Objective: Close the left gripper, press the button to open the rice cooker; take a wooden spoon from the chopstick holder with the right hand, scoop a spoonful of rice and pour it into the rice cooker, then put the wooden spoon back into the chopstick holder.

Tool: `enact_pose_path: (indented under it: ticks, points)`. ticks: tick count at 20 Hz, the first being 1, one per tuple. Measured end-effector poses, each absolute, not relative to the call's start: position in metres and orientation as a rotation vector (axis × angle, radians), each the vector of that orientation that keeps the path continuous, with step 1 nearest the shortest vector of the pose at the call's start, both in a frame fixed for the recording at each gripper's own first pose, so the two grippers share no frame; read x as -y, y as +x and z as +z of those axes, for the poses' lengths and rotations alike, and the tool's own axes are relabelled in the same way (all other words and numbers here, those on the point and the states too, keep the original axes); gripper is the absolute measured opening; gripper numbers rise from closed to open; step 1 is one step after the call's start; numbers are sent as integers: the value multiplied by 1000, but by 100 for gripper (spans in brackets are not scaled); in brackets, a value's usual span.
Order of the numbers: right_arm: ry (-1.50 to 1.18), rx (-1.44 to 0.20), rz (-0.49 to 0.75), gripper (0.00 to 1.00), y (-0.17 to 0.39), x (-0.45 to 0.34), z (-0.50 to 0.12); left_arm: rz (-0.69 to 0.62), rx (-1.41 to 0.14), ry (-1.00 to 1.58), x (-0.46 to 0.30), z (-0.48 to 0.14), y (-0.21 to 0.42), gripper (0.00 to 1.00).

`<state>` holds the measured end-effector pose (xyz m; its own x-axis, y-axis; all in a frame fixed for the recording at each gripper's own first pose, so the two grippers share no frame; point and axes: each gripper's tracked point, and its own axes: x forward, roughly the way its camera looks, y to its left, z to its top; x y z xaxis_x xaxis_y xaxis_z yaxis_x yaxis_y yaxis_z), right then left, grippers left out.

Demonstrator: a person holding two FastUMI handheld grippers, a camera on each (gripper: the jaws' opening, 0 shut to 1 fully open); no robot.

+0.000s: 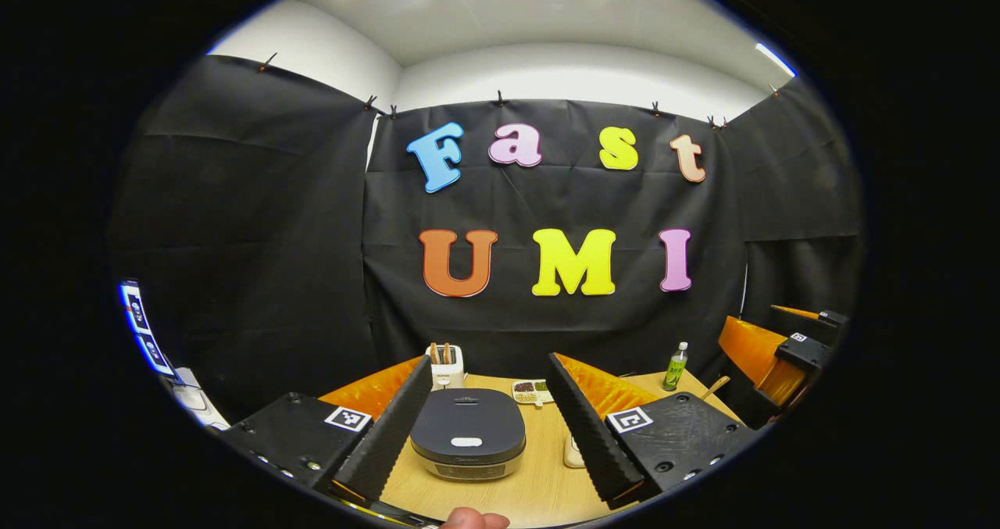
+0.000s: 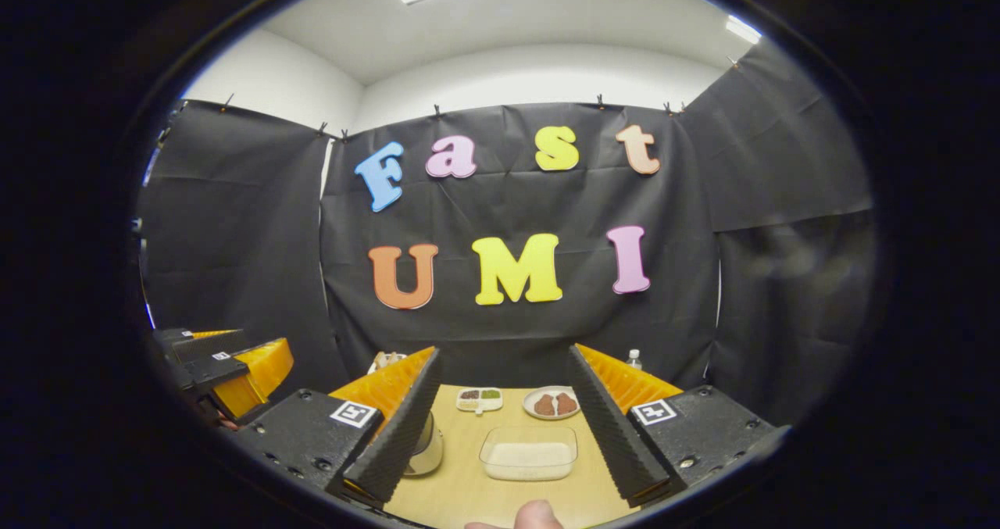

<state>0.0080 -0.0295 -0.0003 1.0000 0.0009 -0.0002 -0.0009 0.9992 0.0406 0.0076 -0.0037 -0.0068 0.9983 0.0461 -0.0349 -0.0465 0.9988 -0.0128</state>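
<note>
Left gripper (image 1: 488, 427): jaws spread wide, holding nothing, above the table (image 1: 539, 490).
Rice cooker (image 1: 467, 434): lid down, between the fingers.
Right gripper (image 2: 500, 427): released, empty, facing the rice container (image 2: 529, 452).

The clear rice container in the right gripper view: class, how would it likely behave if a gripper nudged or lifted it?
The clear rice container is low and wide, so it probably slides on the wooden table rather than tipping. It has no lid, so a tilt would likely spill rice. Its thin clear walls look like plastic, so possibly flexible when squeezed.
</note>
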Motion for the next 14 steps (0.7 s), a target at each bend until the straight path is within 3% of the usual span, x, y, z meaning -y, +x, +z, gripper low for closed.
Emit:
enact_pose_path:
  ticks: [9, 14]
  points:
    - [54, -37, -12, 100, 28, 52, -16, 43, -106, -15, 16, -31, 24, 94]
    - [67, -61, -10, 100, 47, 68, -26, 85, -246, -47, 9, -72, 39, 95]
